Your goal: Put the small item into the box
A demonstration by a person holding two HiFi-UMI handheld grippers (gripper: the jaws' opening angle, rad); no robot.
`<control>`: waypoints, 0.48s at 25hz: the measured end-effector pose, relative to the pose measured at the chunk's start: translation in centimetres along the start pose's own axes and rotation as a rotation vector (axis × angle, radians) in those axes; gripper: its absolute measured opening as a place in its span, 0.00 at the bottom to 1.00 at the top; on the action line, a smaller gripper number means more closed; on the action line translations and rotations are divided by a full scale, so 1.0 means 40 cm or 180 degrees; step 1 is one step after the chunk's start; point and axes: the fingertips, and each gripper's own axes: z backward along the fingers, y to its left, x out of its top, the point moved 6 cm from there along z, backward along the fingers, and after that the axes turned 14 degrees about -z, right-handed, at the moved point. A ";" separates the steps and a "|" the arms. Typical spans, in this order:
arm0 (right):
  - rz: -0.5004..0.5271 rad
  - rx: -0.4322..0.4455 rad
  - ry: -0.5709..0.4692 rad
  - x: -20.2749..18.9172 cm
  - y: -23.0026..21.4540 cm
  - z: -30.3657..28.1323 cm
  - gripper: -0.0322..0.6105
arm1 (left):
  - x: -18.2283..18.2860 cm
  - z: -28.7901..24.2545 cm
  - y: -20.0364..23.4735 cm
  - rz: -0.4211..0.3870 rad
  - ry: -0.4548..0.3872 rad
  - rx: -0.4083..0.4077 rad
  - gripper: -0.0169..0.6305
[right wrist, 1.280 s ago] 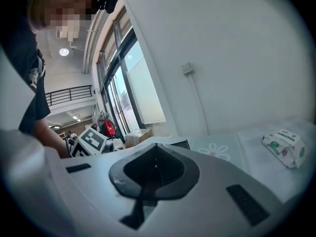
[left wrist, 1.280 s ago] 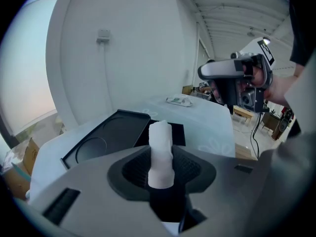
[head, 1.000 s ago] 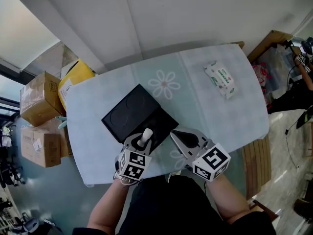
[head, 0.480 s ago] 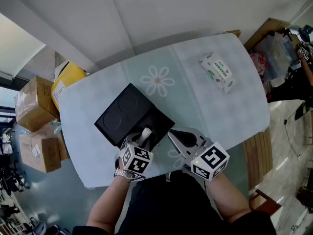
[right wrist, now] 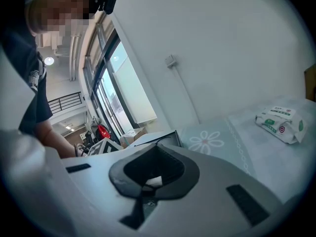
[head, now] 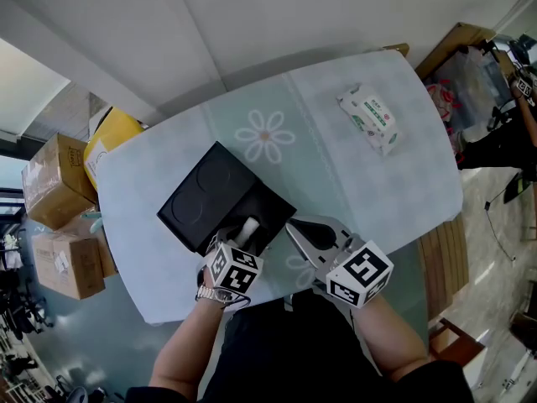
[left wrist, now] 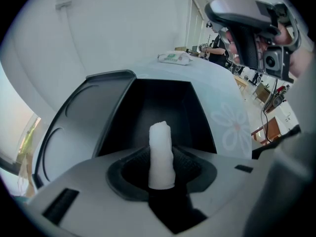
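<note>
A black box (head: 270, 211) lies open on the table, its lid (head: 204, 193) folded out to the left. My left gripper (head: 245, 232) is shut on the small white cylinder (head: 249, 227), which stands upright between the jaws at the box's near edge. In the left gripper view the white cylinder (left wrist: 161, 154) rises in front of the dark box cavity (left wrist: 160, 107), with the lid (left wrist: 81, 120) at left. My right gripper (head: 295, 229) hovers just right of the box, shut with nothing in it. In the right gripper view the gripper (right wrist: 154, 176) points at the box (right wrist: 157, 138).
A pack of wet wipes (head: 367, 120) lies at the table's far right. The tablecloth (head: 327, 158) is pale with daisy prints. Cardboard boxes (head: 52, 179) and a yellow bag (head: 109, 137) sit on the floor to the left. A wooden bench (head: 438, 254) runs along the right edge.
The head camera has shifted a little. My left gripper, still holding the white cylinder, has edged slightly toward the box. The right gripper stays beside it.
</note>
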 end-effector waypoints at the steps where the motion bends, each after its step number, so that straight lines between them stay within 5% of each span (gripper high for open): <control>1: 0.0000 0.0002 -0.0002 0.001 0.001 0.000 0.06 | 0.000 -0.001 0.001 0.0000 0.0001 -0.0003 0.25; 12: 0.0038 0.0026 -0.0036 -0.001 0.016 0.030 0.06 | 0.009 0.032 0.003 0.0071 -0.0163 0.0099 0.27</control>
